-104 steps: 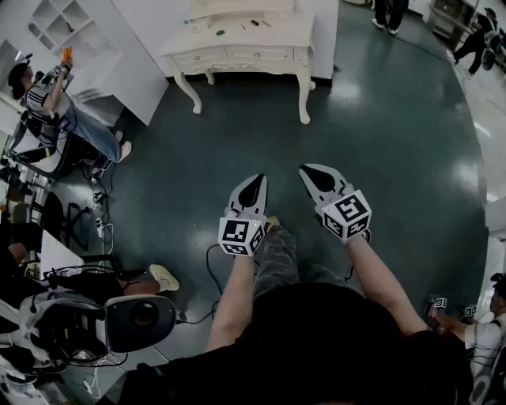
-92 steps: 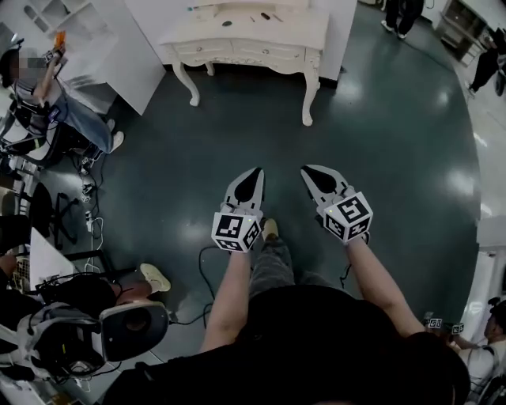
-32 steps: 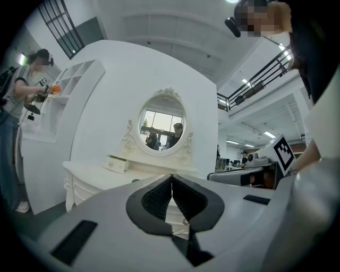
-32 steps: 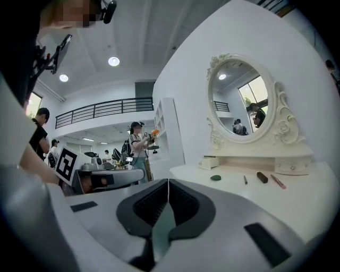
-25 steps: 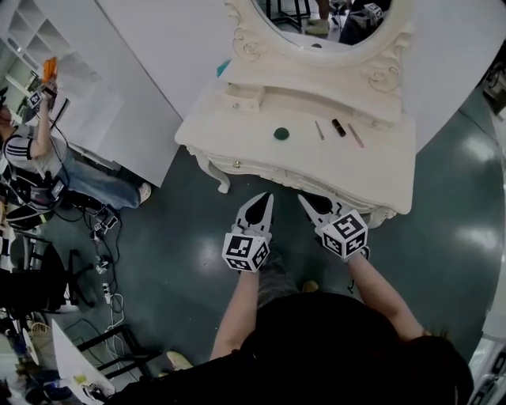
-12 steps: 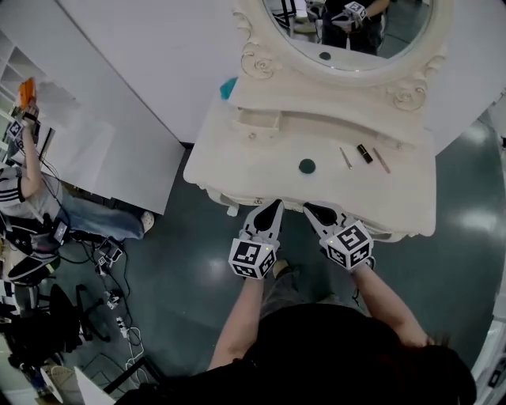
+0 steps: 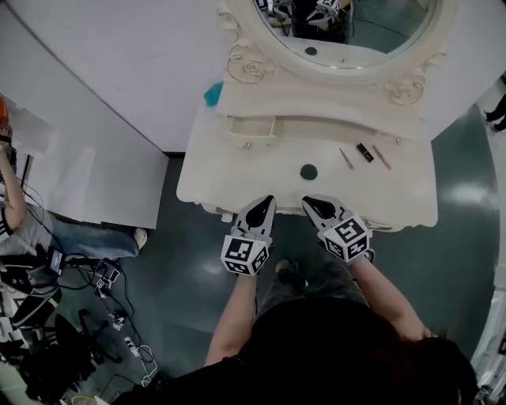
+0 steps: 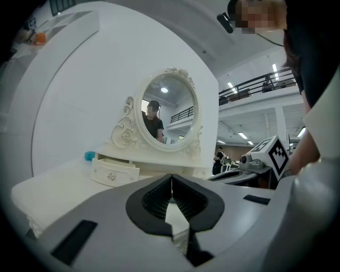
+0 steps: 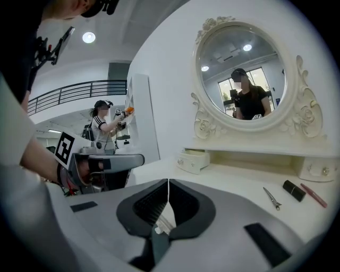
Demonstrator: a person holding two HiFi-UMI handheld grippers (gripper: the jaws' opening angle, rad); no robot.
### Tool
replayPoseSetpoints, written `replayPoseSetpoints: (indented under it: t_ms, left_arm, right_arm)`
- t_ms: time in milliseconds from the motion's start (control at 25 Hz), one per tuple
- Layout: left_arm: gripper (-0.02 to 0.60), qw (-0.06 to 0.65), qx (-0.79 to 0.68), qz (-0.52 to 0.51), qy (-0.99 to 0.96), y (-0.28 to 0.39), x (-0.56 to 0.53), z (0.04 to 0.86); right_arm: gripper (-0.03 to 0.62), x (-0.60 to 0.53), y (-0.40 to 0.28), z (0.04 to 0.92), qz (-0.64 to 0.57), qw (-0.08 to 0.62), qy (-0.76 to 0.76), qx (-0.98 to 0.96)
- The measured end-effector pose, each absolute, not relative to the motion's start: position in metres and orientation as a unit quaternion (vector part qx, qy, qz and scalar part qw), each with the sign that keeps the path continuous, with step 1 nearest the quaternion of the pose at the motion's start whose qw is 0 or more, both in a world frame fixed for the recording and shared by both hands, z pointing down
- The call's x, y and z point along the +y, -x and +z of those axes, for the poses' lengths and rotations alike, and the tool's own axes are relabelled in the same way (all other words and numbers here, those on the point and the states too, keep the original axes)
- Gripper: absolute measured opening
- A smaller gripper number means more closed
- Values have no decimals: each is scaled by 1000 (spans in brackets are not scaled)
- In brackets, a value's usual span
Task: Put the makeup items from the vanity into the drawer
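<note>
Both grippers sit side by side at the near edge of the vanity (image 7: 229,170), tips pointing far toward the mirror (image 7: 348,24).

Left gripper (image 7: 266,201): jaws pressed together, tip just over the near edge of the top. Its own view shows the same, pads meeting in a thin line (image 8: 171,183).

Right gripper (image 7: 307,200): jaws pressed together too, confirmed in its own view (image 9: 168,192). It is just right of the left one and not touching it.

The makeup items all lie on the vanity top:
- A round green compact (image 7: 308,171) is mid-top, just far of the right gripper's tip.
- Thin metal tweezers (image 7: 346,159) lie right of the compact.
- A short black tube (image 7: 364,152) comes next to the right.
- A pink pencil (image 7: 382,157) is rightmost.

The last three lie close together, none touching. The right gripper view shows them at far right: tweezers (image 9: 273,198), black tube (image 9: 293,190), pink pencil (image 9: 314,195).

A small drawer (image 7: 253,126) at far left under the mirror shelf sticks out, top open. It also shows in the left gripper view (image 8: 113,173) and the right gripper view (image 9: 193,161). A teal thing (image 7: 213,95) sits at the far left corner behind it; I cannot tell what it is. The floor (image 7: 458,182) is dark green.
</note>
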State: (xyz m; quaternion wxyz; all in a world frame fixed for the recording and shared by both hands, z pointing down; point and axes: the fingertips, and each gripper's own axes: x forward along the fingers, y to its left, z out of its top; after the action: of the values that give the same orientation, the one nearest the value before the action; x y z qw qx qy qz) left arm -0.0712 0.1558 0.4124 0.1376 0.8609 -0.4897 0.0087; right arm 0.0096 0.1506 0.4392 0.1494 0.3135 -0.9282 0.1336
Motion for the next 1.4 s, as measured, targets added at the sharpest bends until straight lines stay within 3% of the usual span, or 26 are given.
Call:
replayPoseSetpoints:
  t_ms: [760,960,1400]
  left_arm:
    - [12,169,-457,38,-872,69,73,444]
    - [12,173,-459,41,-870,74,47,447]
    - [12,190,-470,46,-861,80,23,453]
  right_arm:
    - [26,57,-38,509,162,289,-346,-878]
    - [69,40,-45,528,201,310,-337,-866]
    - [67,29,-41,545,233,355,-291,-857]
